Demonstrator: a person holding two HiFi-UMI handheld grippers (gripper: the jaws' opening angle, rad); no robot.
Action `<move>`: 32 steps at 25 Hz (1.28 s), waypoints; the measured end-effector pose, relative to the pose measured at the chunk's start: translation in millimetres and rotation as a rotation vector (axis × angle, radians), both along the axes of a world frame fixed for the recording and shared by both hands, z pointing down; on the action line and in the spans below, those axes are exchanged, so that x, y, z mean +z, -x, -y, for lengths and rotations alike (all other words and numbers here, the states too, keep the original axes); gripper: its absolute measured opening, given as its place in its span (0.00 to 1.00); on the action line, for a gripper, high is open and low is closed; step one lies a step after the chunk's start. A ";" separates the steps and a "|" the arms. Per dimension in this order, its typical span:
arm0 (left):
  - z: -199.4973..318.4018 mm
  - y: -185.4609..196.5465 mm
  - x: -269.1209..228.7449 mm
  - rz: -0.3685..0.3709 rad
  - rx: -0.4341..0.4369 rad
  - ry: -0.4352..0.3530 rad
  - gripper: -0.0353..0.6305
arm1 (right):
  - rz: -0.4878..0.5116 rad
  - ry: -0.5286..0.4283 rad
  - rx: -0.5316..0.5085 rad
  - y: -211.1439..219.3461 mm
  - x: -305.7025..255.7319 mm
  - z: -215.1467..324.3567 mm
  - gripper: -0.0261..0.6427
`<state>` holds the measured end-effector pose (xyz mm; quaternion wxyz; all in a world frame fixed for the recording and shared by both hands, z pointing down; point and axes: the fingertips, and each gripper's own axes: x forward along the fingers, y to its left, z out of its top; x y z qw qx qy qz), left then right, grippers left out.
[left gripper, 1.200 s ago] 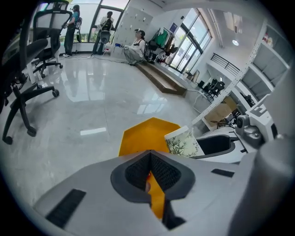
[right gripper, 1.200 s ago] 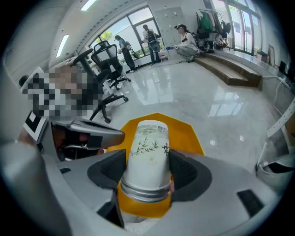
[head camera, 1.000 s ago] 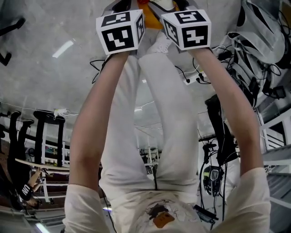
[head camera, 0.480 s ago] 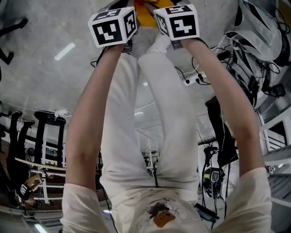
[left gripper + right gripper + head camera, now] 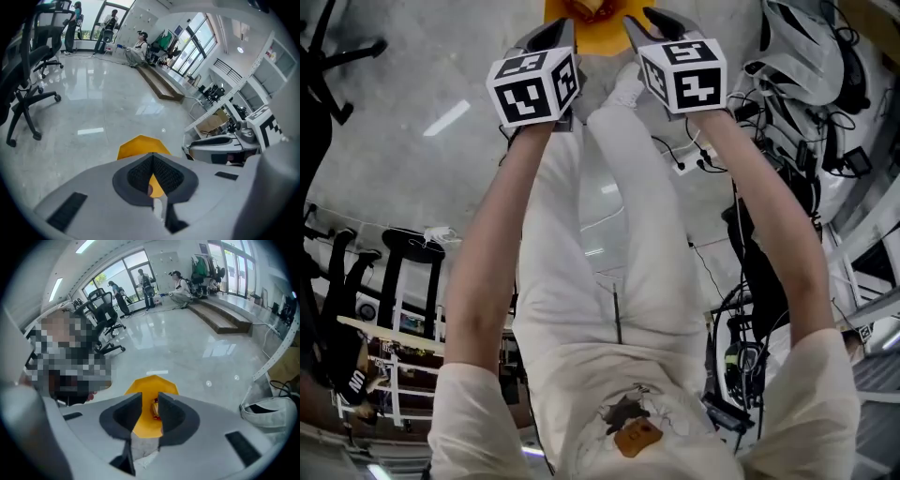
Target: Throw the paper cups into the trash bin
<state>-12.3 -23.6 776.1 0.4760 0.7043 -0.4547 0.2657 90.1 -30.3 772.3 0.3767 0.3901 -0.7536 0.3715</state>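
No paper cup shows: the left gripper (image 5: 152, 157), jaws together, and the right gripper (image 5: 149, 403), jaws closing on nothing, hang over the yellow trash bin (image 5: 150, 380) — the throwing looks finished.

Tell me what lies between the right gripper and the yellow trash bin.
Nothing: in the right gripper view, the right gripper, jaws closing and empty, hangs over the yellow eight-sided trash bin with bare air between.
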 end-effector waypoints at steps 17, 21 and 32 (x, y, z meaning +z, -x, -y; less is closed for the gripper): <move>-3.5 2.0 -359.3 -0.090 -0.038 -0.204 0.06 | 0.145 -0.170 0.005 12.2 -351.0 -23.1 0.05; -10.6 4.7 -433.4 -0.103 -0.029 -0.263 0.06 | 0.185 -0.212 -0.021 16.5 -419.8 -39.3 0.05; -61.3 -14.7 -594.2 -0.163 0.046 -0.417 0.06 | 0.344 -0.285 0.011 8.0 -578.5 -68.6 0.05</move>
